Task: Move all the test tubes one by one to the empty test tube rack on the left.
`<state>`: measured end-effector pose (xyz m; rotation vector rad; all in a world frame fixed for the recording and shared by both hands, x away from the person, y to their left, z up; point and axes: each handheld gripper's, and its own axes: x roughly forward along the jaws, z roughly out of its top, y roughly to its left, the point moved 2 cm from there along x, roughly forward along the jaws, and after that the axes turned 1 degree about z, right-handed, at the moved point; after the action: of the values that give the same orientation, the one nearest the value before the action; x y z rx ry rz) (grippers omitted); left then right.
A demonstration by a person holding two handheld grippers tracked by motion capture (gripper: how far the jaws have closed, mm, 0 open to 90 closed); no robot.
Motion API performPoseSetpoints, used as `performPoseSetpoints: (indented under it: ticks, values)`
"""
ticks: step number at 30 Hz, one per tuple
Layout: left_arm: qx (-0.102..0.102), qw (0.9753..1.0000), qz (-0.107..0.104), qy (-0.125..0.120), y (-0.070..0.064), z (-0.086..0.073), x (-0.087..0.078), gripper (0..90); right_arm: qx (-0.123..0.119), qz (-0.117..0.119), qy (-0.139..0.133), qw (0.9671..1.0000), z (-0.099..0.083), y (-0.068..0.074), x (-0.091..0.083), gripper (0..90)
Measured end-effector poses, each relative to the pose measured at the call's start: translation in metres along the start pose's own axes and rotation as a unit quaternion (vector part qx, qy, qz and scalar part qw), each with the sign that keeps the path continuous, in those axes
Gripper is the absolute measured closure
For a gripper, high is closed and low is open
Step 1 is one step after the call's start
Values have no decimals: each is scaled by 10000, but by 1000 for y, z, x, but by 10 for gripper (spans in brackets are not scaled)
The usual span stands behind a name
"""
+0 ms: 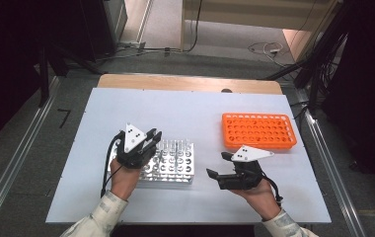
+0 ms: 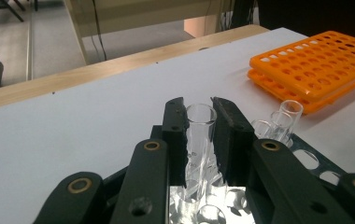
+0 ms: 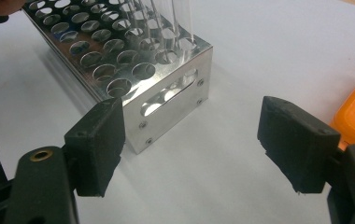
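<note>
Glass tube (image 2: 200,135) stands upright in the metal rack (image 1: 173,165) at the worktop's (image 1: 185,111) 7 o'clock, left tongs (image 2: 199,112) clamped on it just under the rim. More tubes (image 2: 283,122) sit at its 3 o'clock in the same rack. Right tongs (image 3: 192,144) gape wide, empty, low over the worktop near the rack's corner; orange rack (image 1: 258,131) lies at 2 o'clock, well apart.

— Any writing, labels or numbers you can read anywhere?

— None. The metal test tube rack (image 1: 173,165) is bare, and the orange rack (image 1: 258,131) beyond it carries no legible marking either. Nothing readable on the counter (image 1: 175,111).
</note>
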<state>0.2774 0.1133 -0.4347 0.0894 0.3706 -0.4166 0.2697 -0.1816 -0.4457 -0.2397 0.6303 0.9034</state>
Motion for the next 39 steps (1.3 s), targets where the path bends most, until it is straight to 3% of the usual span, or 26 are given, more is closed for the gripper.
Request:
performPoseSetpoints:
  ticks: [6,20,31,39]
  values:
    - [-46,10000,11,59,-1,-4,2,749,-4,-3,-2,10000,0,0,0,220]
    - [-115,9987,44,488,-3,-11,7,745,-5,-1,10,10000,0,0,0,220]
    - [-177,9983,-23,552,-3,-13,9,725,2,-4,8,10000,0,-1,0,220]
    - [-380,9982,-135,441,-2,-10,4,631,3,-29,10,10000,-1,-2,0,220]
